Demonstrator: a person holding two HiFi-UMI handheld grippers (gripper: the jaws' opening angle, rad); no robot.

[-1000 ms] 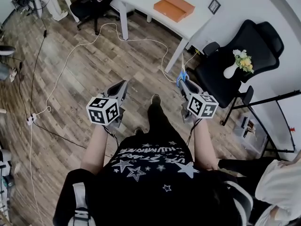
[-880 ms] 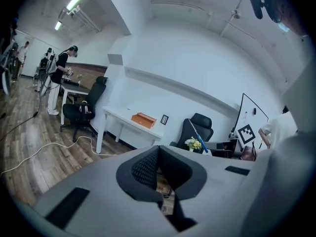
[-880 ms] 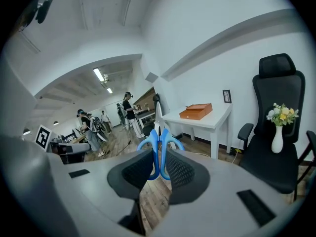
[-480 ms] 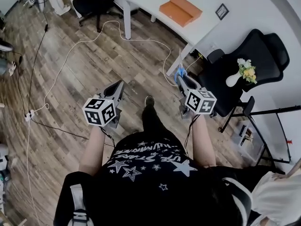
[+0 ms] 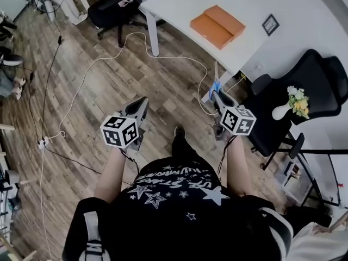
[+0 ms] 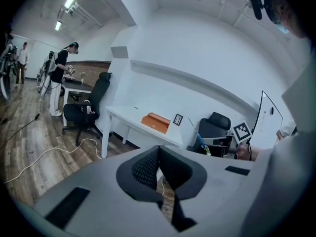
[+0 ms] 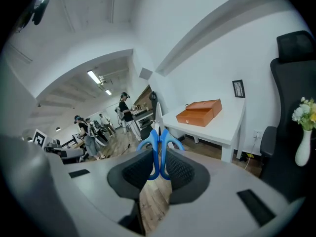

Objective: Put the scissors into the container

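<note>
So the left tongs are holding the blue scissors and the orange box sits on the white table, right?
No, the right tongs hold the blue scissors, as the right gripper view shows. The orange box does sit on the white table.

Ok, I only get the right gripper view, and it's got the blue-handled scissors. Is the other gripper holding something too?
Observer: No. The left gripper has its jaws together with nothing between them.
Operator: Is there stuff on the floor I could trip on?
Observer: Yes. The head view shows a long white cable looping across the wooden floor ahead of the person, between them and the table.
</note>
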